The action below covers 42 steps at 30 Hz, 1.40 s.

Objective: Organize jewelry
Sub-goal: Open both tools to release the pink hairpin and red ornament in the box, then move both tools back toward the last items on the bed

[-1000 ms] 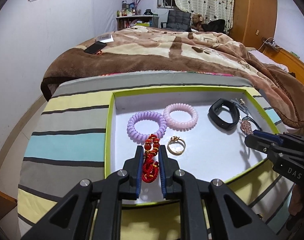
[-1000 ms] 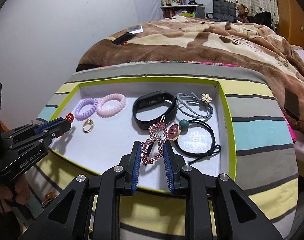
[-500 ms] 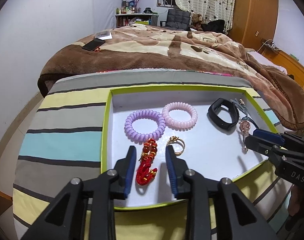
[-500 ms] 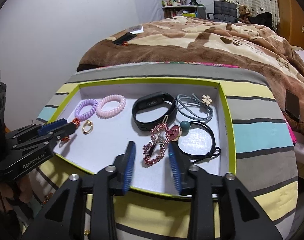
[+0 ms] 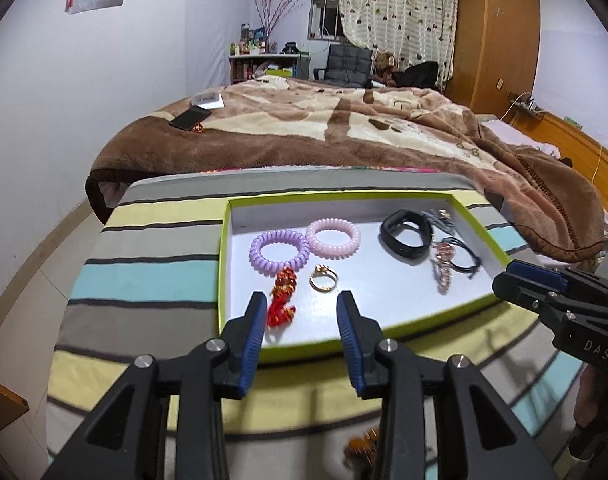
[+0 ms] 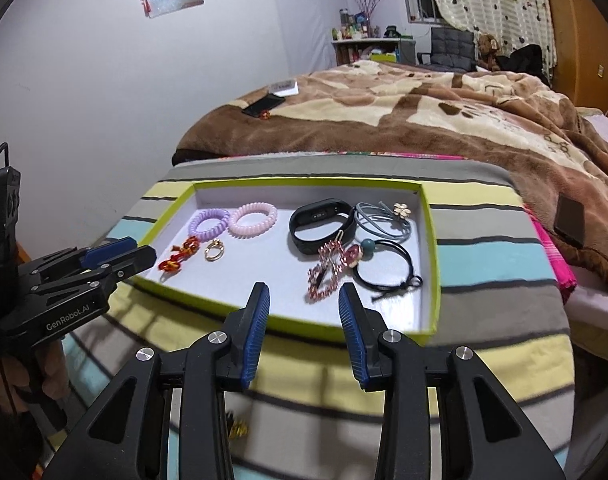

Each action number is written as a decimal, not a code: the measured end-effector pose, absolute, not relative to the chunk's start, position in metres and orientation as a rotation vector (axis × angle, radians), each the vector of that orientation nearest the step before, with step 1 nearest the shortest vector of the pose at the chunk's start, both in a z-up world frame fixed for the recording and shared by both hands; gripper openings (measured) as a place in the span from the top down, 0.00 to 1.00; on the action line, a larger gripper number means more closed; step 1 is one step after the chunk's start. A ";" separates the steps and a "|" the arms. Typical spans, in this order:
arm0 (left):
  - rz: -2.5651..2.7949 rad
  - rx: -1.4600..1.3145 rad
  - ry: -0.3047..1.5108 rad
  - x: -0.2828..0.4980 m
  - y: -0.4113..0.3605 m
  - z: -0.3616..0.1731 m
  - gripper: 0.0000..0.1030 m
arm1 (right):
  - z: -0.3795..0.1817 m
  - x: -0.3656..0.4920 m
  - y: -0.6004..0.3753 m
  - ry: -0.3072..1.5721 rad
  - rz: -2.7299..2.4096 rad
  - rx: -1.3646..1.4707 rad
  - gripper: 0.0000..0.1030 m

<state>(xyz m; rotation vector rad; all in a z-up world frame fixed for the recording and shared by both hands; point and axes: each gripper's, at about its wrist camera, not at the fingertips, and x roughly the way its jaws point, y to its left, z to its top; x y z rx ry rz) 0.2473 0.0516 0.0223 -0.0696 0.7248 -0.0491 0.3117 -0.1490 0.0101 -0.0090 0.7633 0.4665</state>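
Note:
A green-rimmed tray (image 5: 223, 264) (image 6: 433, 240) sits on a striped cloth. In it lie a red beaded bracelet (image 5: 282, 300) (image 6: 178, 258), a gold ring (image 5: 323, 278) (image 6: 214, 250), purple (image 5: 279, 249) and pink (image 5: 333, 237) coil ties, a black wristband (image 5: 403, 233) (image 6: 321, 226), a pink rhinestone clip (image 6: 327, 272) (image 5: 443, 270), and grey and black hair ties (image 6: 387, 264). My left gripper (image 5: 300, 310) is open and empty, just behind the bracelet. My right gripper (image 6: 304, 304) is open and empty, just behind the clip.
A bed with a brown blanket (image 5: 343, 136) lies beyond the tray, with a phone (image 5: 190, 119) on it. A small gold and red item (image 5: 363, 446) lies below the table edge. A wall is at the left.
Both grippers opened, letting go of the red bracelet and the rhinestone clip, which now lie in the tray. Both grippers pulled back towards the near edge.

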 end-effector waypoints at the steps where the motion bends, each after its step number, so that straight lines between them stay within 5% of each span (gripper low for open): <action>1: -0.051 -0.077 0.717 0.240 0.052 0.024 0.63 | 0.012 0.307 -0.151 0.758 0.469 -0.005 0.64; 23: -0.082 -0.108 0.723 0.133 0.034 0.006 0.63 | -0.003 0.208 -0.172 0.751 0.534 0.024 0.64; 42: -0.118 -0.092 0.778 0.152 0.026 -0.008 0.62 | -0.014 0.212 -0.162 0.778 0.553 -0.005 0.64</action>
